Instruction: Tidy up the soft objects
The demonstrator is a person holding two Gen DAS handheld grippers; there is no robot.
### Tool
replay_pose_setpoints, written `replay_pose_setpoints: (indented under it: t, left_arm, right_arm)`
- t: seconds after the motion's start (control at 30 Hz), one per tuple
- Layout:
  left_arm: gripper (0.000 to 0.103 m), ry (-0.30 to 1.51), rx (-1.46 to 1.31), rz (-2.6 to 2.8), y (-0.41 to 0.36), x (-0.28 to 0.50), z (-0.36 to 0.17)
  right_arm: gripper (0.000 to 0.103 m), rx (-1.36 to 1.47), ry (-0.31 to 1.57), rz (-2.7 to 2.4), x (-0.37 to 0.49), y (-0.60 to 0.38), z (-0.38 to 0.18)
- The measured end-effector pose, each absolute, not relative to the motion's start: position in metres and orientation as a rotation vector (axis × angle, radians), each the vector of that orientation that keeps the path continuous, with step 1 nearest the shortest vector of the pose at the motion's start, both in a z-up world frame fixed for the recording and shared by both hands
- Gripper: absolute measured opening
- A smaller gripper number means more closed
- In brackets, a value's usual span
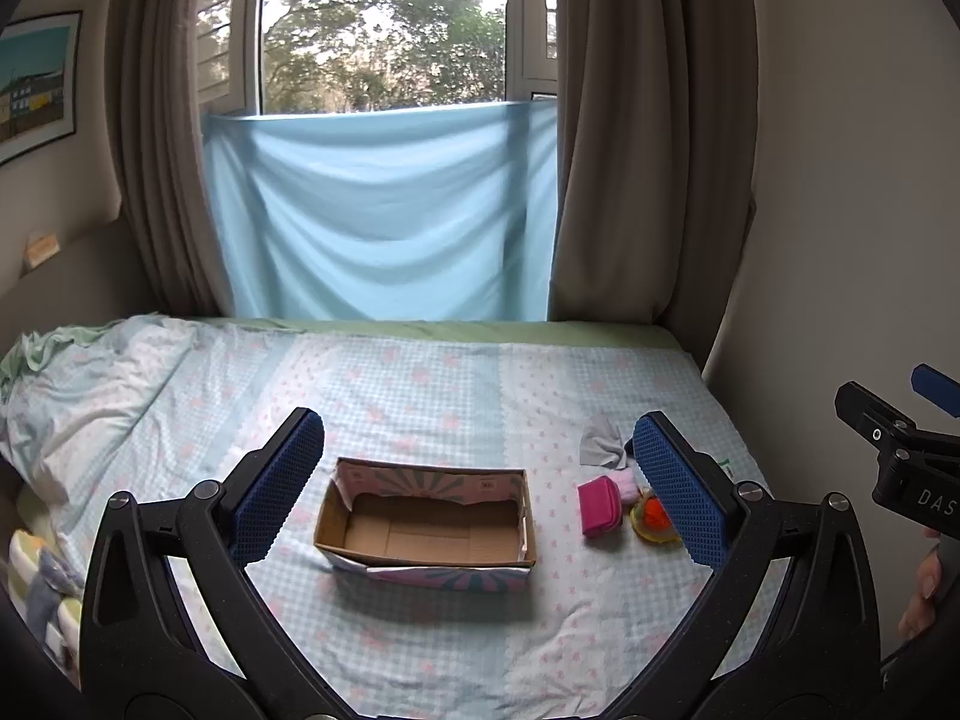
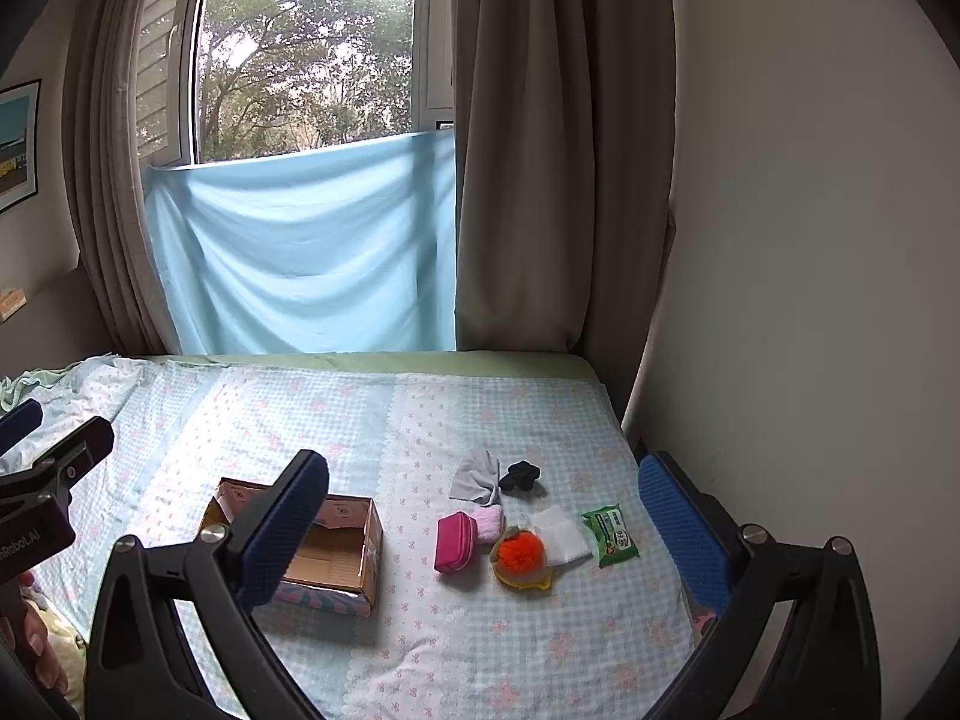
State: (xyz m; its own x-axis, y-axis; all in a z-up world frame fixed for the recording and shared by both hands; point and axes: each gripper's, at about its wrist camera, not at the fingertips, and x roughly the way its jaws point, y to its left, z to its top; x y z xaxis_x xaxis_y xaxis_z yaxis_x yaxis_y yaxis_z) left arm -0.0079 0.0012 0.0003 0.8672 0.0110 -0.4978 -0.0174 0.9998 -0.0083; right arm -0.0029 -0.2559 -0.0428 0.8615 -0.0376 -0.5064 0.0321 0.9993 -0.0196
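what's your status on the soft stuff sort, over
Left gripper open, right gripper open, both empty. Cardboard box empty; soft items clustered on the bed beside it. Nothing blocking.

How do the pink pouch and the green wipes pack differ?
The pink pouch is thick and boxy; the green wipes pack lies flat and thin. The pouch is plain magenta; the pack carries a printed label. The pouch sits nearest the cardboard box, touching the pale pink cloth; the pack lies farthest from the box, apart from the pouch. Both rest on the bed, ungrasped.
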Motion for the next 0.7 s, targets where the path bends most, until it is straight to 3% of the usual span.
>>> replay_pose_setpoints:
  t: [0.7]
  left_arm:
    - [0.102, 0.528, -0.01, 0.001, 0.0009, -0.0011, -0.0018]
  right_arm:
    - [0.103, -0.007, 0.524, -0.048, -0.004, -0.251, -0.0438]
